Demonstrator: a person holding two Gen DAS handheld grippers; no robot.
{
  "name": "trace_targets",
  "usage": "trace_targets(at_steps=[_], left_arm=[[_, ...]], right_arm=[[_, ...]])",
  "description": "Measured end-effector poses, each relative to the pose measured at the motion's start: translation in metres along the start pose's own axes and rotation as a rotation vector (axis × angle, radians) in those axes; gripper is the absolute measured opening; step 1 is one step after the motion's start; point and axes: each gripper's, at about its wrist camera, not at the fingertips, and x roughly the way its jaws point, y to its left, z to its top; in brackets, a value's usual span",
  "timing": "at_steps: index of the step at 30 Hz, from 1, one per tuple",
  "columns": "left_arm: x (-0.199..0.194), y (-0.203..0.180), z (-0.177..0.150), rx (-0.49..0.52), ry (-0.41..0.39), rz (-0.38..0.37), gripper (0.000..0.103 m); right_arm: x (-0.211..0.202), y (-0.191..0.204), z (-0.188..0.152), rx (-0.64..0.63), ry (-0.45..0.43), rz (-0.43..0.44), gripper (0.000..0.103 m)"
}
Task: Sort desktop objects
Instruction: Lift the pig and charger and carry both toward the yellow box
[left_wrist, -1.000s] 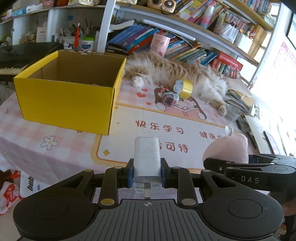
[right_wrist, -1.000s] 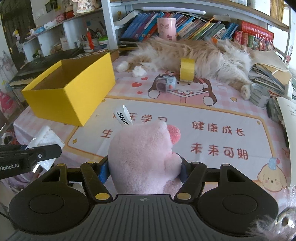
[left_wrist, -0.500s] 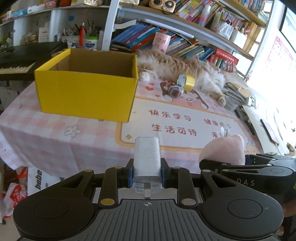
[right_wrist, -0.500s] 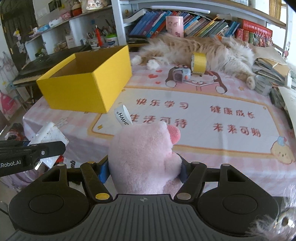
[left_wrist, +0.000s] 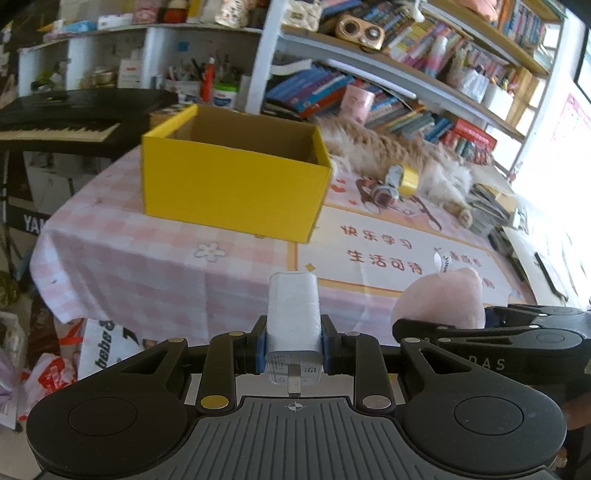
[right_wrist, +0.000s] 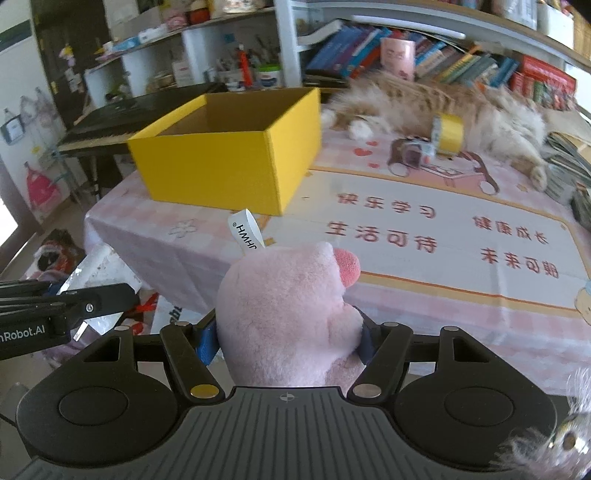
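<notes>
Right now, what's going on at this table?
A person is sorting a desk with two handheld grippers. The left gripper is clamped on a white plug-in charger block; the right gripper squeezes a pink plush pig toy. Both are held off the near edge of the pink checked tablecloth. The open yellow cardboard box sits ahead. A yellow tape roll lies beside a fluffy cat.

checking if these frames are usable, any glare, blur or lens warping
Left wrist view: window side at right blown out white, bookshelves bend from fisheye, yellow box slightly soft. Right wrist view: even light, cat and tape roll smeared, pink plush sharp.
</notes>
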Motion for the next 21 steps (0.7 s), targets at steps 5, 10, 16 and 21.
trace_targets(at_steps=[5, 10, 16, 21], left_arm=[[-0.01, 0.014, -0.003, -0.039, -0.021, 0.027, 0.025], [-0.015, 0.018, -0.004, -0.046, -0.036, 0.04, 0.025], [-0.014, 0.018, -0.003, -0.043, -0.028, 0.036, 0.025], [-0.004, 0.017, 0.001, -0.061, -0.014, 0.028, 0.025]], right_arm=[[0.001, 0.02, 0.002, -0.057, -0.005, 0.032, 0.065], [0.004, 0.03, 0.004, -0.074, 0.001, 0.055, 0.065], [0.006, 0.033, 0.006, -0.085, 0.012, 0.066, 0.065], [0.008, 0.036, 0.007, -0.104, 0.026, 0.073, 0.065]])
